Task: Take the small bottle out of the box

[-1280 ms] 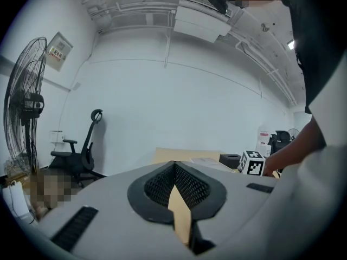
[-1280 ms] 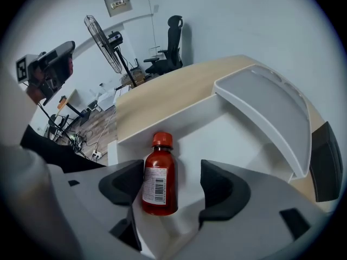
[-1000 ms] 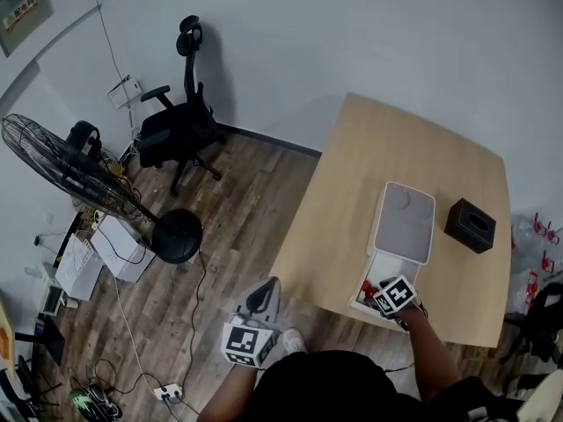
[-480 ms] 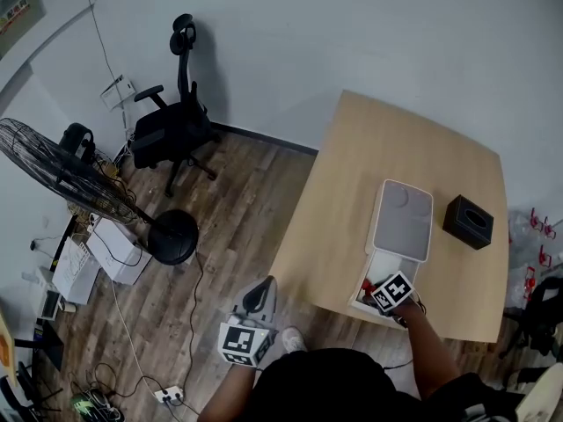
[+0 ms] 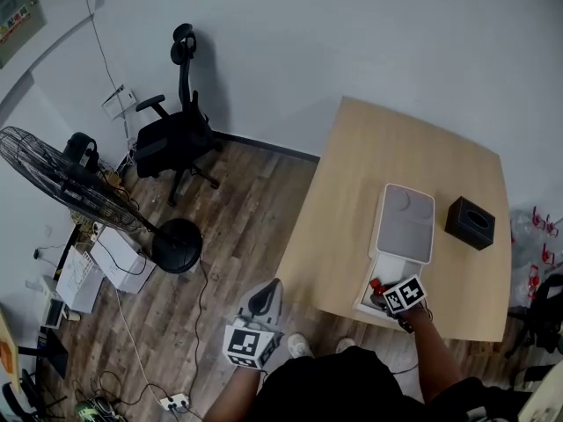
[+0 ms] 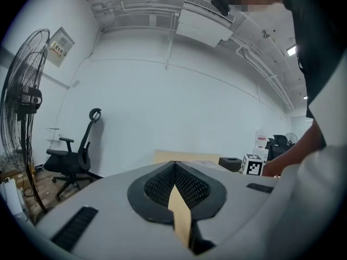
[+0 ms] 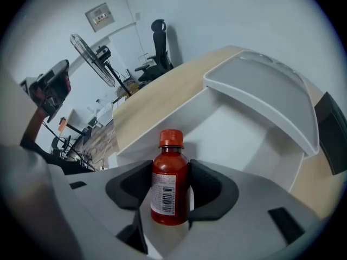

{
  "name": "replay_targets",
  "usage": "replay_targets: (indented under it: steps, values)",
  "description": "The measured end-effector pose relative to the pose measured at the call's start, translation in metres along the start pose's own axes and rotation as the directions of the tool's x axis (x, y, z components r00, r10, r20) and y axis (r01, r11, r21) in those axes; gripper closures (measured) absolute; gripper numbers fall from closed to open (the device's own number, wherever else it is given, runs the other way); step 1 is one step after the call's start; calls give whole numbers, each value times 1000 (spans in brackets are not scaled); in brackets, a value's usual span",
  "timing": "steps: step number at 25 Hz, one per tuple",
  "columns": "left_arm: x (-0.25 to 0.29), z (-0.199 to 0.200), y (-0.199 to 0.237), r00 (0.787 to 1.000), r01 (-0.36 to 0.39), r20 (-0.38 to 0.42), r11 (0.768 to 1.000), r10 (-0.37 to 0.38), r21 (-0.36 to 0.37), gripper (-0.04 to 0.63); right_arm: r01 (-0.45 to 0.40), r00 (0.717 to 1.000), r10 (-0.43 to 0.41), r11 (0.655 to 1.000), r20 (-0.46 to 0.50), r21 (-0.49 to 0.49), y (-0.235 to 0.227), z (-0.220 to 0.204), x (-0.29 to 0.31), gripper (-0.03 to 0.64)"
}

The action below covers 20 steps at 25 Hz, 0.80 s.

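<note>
Bottle count first: one small bottle (image 7: 169, 172), red with a red cap, upright between the pads of my right gripper (image 7: 169, 187); those jaws have just been closing and now clamp it on both sides. Its white label carries a barcode; the other print is too small for me to read. In the head view the red cap shows at the near end of the one white box (image 5: 384, 266), so the bottle is still inside it; the box's single grey lid (image 5: 405, 222) lies flipped open on the far side. One black tissue box (image 5: 469, 224) sits on the one wooden table (image 5: 396, 148), just beside the lid and apart from it.

Grippers number two; my left gripper (image 6: 174, 180) hangs off the table over the wood floor, jaws pressed together on nothing. Each gripper bears one cube of black-and-white square markers; no letters on them. Off to the side I count one black office chair (image 5: 176, 130) and one standing fan (image 5: 66, 178); a small wall sign (image 5: 19, 16) is too blurred to read.
</note>
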<state>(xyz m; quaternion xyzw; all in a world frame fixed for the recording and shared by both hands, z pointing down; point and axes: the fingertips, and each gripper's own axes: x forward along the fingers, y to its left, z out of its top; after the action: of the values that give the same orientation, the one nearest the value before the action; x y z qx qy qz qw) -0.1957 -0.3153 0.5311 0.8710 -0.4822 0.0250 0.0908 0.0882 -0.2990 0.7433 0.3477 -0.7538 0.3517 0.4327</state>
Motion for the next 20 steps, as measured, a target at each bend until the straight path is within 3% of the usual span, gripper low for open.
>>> replay_targets:
  steps: [5,9,12,18,20]
  values:
    - [3,-1,-8,1000,-8,-14,1000,8,-7,580,-5,982,1,1000,191,18,0,30,-26,388]
    - [14,-1,-24,1000,-7,-17,1000,7,-5,580,-15,932,21,1000,361,-20,4,59,-60,388]
    - [21,1,-35,1000,-6,-17,1000,6,-3,580,-21,862,51,998,505,-64,12,83,-94,388]
    - [34,4,-58,1000,14,-24,1000,-14,9,580,-10,671,102,992,734,-129,25,122,-166,388]
    - [38,6,-62,1000,20,-24,1000,-19,18,580,3,620,101,991,778,-131,25,131,-185,388]
